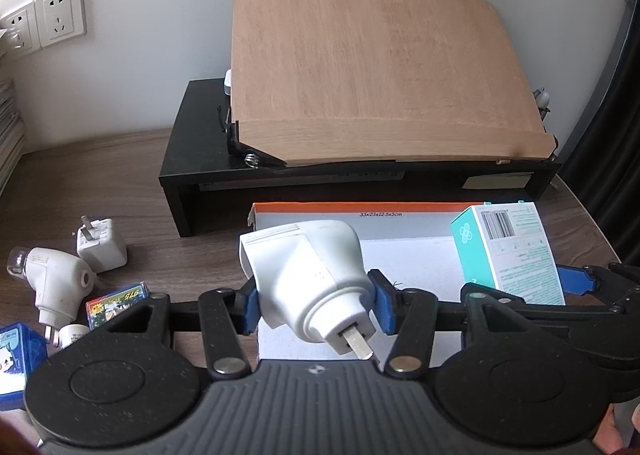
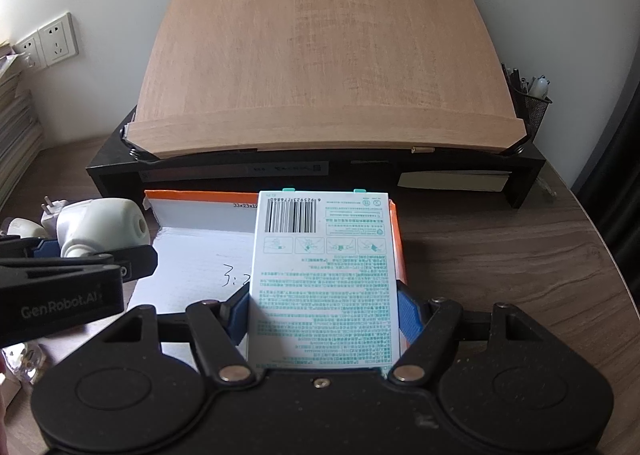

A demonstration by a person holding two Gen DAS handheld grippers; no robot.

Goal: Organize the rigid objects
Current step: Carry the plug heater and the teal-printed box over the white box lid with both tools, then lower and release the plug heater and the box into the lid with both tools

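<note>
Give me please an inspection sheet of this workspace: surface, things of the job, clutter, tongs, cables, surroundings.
Surface: dark wood-grain desk, partly covered.
Job's things: white plug adapter and teal-printed carton, both held above the open white box with orange rim.
Clutter: second adapter with bulb, small white charger, card pack, blue box on the desk at left.
Tongs: left tongs shut on the adapter; right tongs shut on the carton.
Cables: nothing seen.
Surroundings: wooden board on a black riser, wall sockets, mesh pen holder.
</note>
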